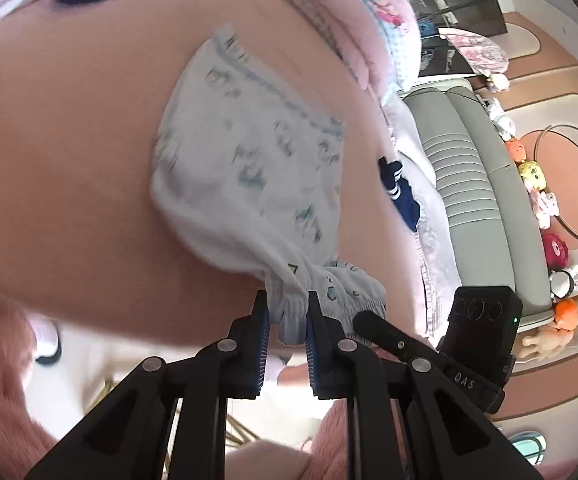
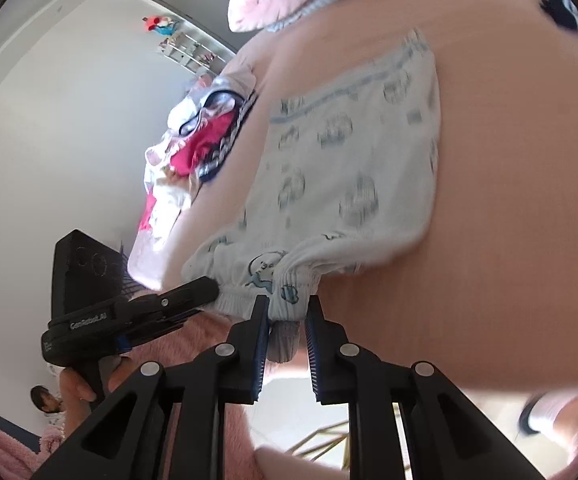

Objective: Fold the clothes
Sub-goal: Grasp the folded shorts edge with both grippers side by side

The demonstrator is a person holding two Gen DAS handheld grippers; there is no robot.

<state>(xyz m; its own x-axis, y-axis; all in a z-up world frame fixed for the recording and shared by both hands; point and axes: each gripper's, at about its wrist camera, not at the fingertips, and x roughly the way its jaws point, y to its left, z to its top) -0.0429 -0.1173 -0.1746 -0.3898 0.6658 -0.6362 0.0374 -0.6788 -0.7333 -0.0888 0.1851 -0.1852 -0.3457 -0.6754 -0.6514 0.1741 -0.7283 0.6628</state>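
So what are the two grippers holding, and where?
Both hold the little white printed shorts by the stretchy waistband: the left gripper at one spot, the right gripper at another along it.

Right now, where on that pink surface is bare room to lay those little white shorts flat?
Bare pink sheet lies all around the white shorts. It gets crowded by the pillow at the head and the heap of clothes along one edge.

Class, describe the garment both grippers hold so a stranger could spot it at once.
Find the broad peach-pink bed surface. Spread on it lie small white shorts, gathered waistband nearest the cameras. Unlike the red and navy clothes pile beyond, they are pale with blue-grey prints.
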